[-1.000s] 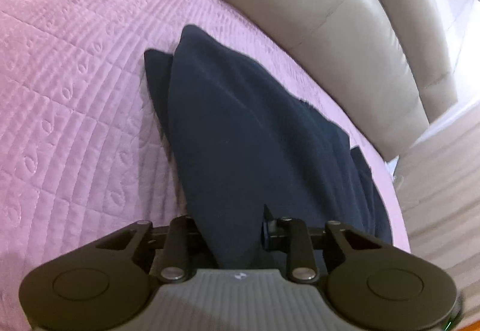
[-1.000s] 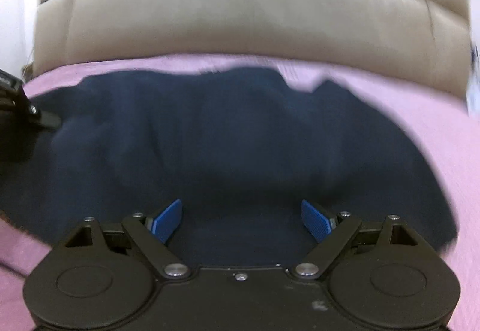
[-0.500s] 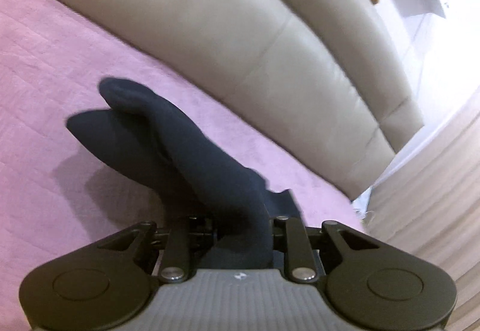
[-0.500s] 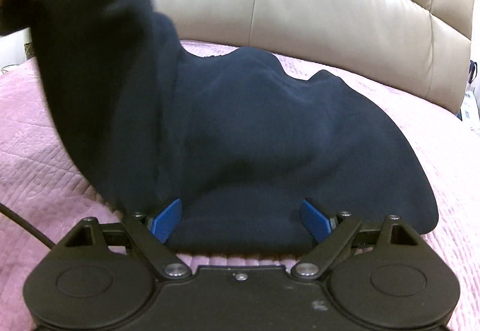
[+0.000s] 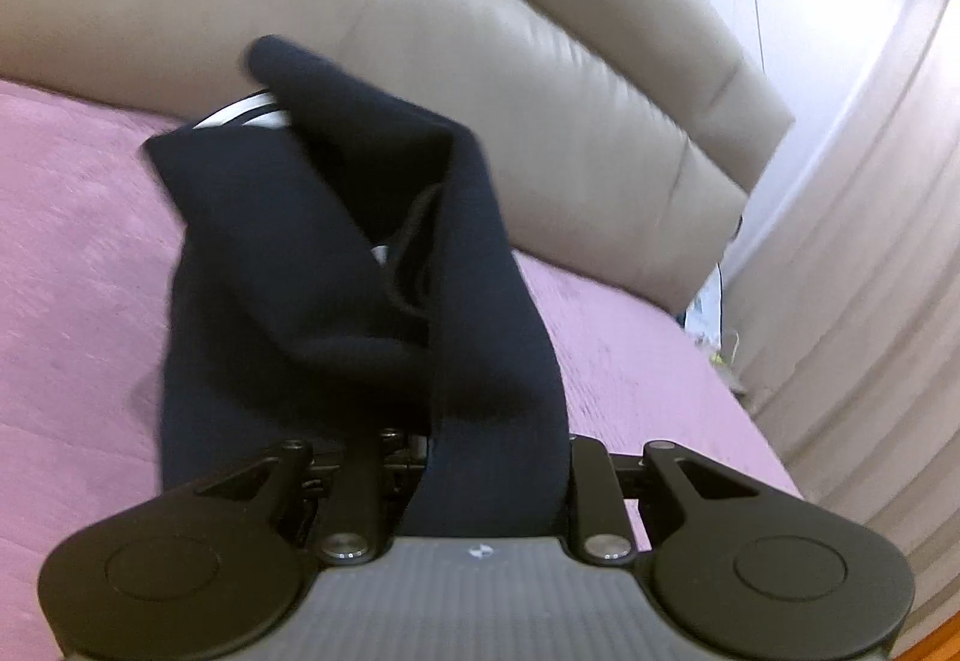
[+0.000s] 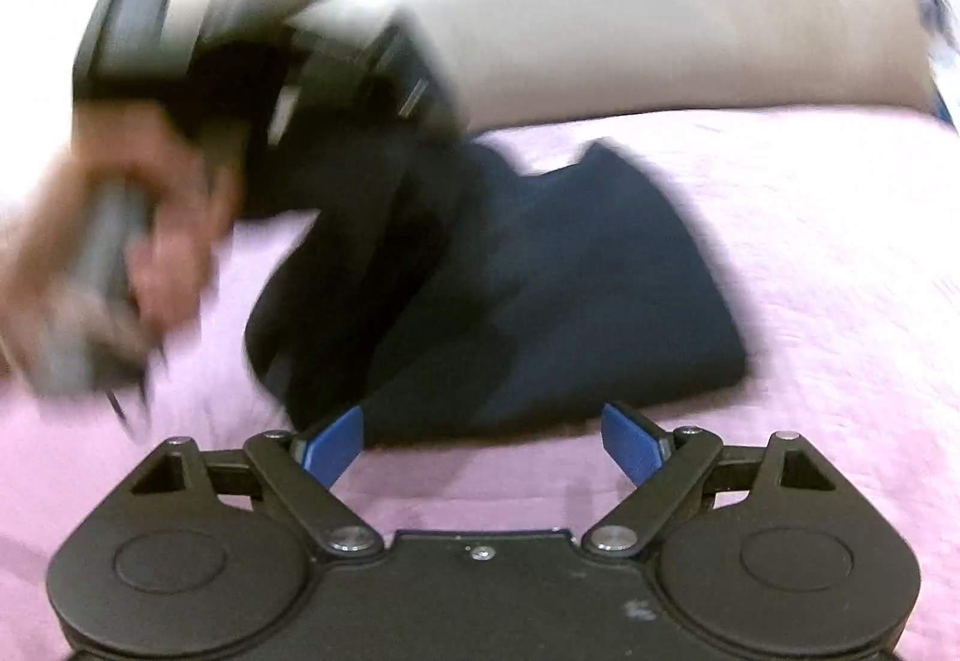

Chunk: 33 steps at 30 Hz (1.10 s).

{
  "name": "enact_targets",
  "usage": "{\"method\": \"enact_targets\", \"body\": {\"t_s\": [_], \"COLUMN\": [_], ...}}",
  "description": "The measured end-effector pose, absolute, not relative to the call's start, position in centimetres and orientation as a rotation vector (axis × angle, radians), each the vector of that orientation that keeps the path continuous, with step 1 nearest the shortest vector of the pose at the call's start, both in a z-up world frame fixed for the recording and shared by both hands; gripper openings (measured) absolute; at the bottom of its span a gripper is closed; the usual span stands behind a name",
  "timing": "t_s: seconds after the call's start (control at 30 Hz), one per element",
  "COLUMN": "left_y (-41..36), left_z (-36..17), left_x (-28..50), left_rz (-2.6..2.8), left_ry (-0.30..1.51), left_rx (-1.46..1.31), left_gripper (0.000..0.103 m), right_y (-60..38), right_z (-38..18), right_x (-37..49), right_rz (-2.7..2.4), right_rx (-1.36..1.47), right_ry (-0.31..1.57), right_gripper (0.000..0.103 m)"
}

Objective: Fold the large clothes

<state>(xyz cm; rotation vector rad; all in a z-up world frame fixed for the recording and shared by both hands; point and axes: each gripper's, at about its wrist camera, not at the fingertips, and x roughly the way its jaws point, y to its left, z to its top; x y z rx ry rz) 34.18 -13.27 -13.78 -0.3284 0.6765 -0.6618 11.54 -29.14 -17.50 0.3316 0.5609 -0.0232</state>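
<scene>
- Left gripper (image 5: 480, 457) fingers clenched on a raised fold of the navy garment (image 6: 540, 289), mid-bed (image 6: 840, 241) near the headboard (image 5: 540, 61).
- Right gripper (image 6: 480, 436) released, empty.
- Lay the fold flat, edges aligned.

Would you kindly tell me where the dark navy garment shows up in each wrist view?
Left wrist: navy garment fills the centre, rising from the left gripper.
Right wrist: garment lies mid-frame on the pink bedspread.
Shared landmark: beige headboard.

No readable text, label, brand or number in either view; small white mark on left gripper (image 5: 474, 457) body illegible.
</scene>
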Motion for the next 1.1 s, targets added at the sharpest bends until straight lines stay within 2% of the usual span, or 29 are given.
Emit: {"method": "enact_targets", "body": {"t_s": [0.2,0.3,0.47,0.57,0.73,0.77,0.8,0.83,0.9,1.0,1.1], "left_y": [-16.8,-18.3,-19.1,-20.2,-20.7,-20.6,-20.5,-20.3,-19.1,-16.5,-13.5], "left_z": [-16.5,-16.7,-16.7,-16.5,-17.1,-17.0,-16.8,-16.3,-14.6,-11.8,-9.4], "left_x": [34.0,33.7,32.8,31.9,31.1,31.0,30.8,30.7,29.9,29.3,29.1], "left_rz": [-0.676,-0.681,-0.706,-0.743,-0.773,-0.777,-0.784,-0.797,-0.805,-0.814,-0.772], "left_ry": [0.7,0.694,0.694,0.708,0.745,0.75,0.755,0.754,0.724,0.681,0.609], "left_rx": [-0.354,-0.312,-0.292,-0.275,-0.283,-0.286,-0.28,-0.275,-0.267,-0.282,-0.255], "left_gripper": [0.024,0.025,0.027,0.028,0.029,0.029,0.029,0.03,0.033,0.038,0.038], "right_y": [-42.5,-45.5,-43.9,-41.9,-39.2,-39.0,-39.4,-39.8,-40.3,-41.1,-43.6], "right_z": [-15.1,-14.7,-15.0,-14.6,-13.0,-13.0,-13.2,-13.3,-12.5,-10.2,-12.1], "right_x": [15.8,22.5,33.2,35.8,38.2,38.5,38.8,38.9,38.5,37.7,38.9], "right_rz": [-0.058,0.122,0.463,0.545,0.474,0.444,0.408,0.39,0.383,0.397,0.327], "right_rx": [0.643,0.751,0.859,0.858,0.685,0.677,0.696,0.736,0.786,0.706,0.782], "right_ry": [0.399,0.436,0.608,0.71,0.772,0.781,0.777,0.768,0.709,0.608,0.692], "right_gripper": [0.103,0.103,0.102,0.103,0.101,0.077,0.043,0.015,0.015,0.015,0.015]}}
